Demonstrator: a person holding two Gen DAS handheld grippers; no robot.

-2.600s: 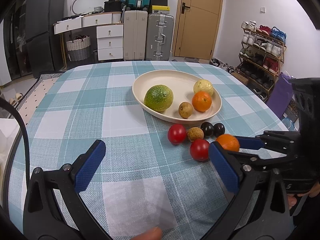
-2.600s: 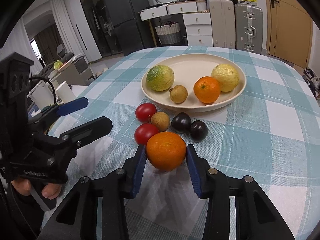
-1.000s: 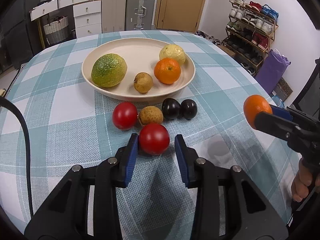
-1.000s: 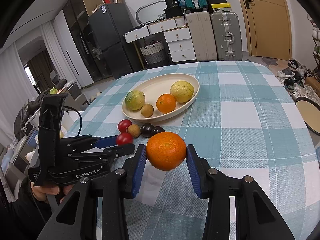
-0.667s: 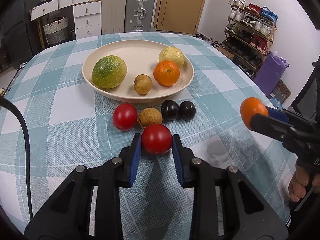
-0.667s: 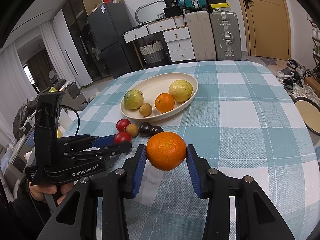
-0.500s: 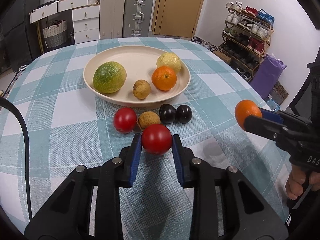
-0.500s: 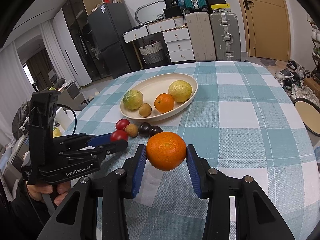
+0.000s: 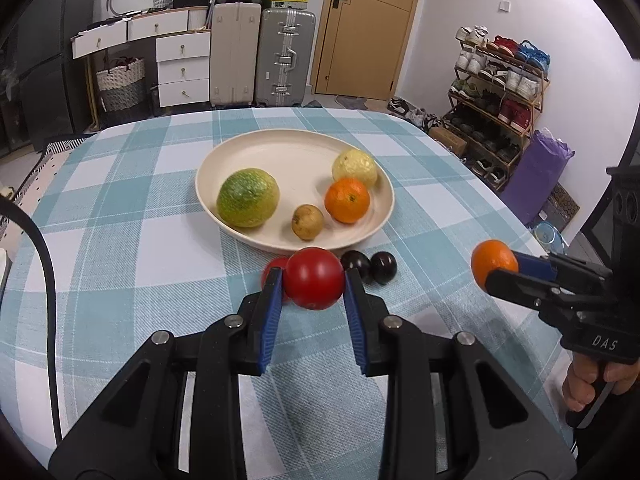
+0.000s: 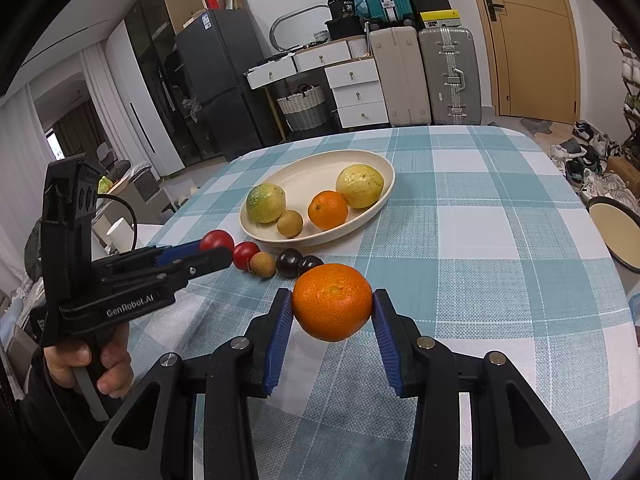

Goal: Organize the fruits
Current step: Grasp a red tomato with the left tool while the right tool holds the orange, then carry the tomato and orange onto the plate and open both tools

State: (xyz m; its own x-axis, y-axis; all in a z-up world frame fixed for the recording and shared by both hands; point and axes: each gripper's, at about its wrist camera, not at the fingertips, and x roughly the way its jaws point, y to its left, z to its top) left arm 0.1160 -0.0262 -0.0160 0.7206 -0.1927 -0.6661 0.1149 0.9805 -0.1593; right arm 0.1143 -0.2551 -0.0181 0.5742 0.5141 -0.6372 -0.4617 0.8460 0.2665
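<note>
Checked tablecloth: only right view shows us "GenRobot.AI" on left gripper pinching tomato; right gripper, "DAS", pinches orange.

- Plate sits mid-bench; four fruits in it: big citrus left, small round fruit front centre, orange right, pale citrus behind the orange.
- Row of small fruits on the bench just before the plate's near rim: tomato, longan, two plums side by side.
- Left tool holds another tomato above the row.
- Right tool holds a tangerine off the bench, right of the row.
</note>
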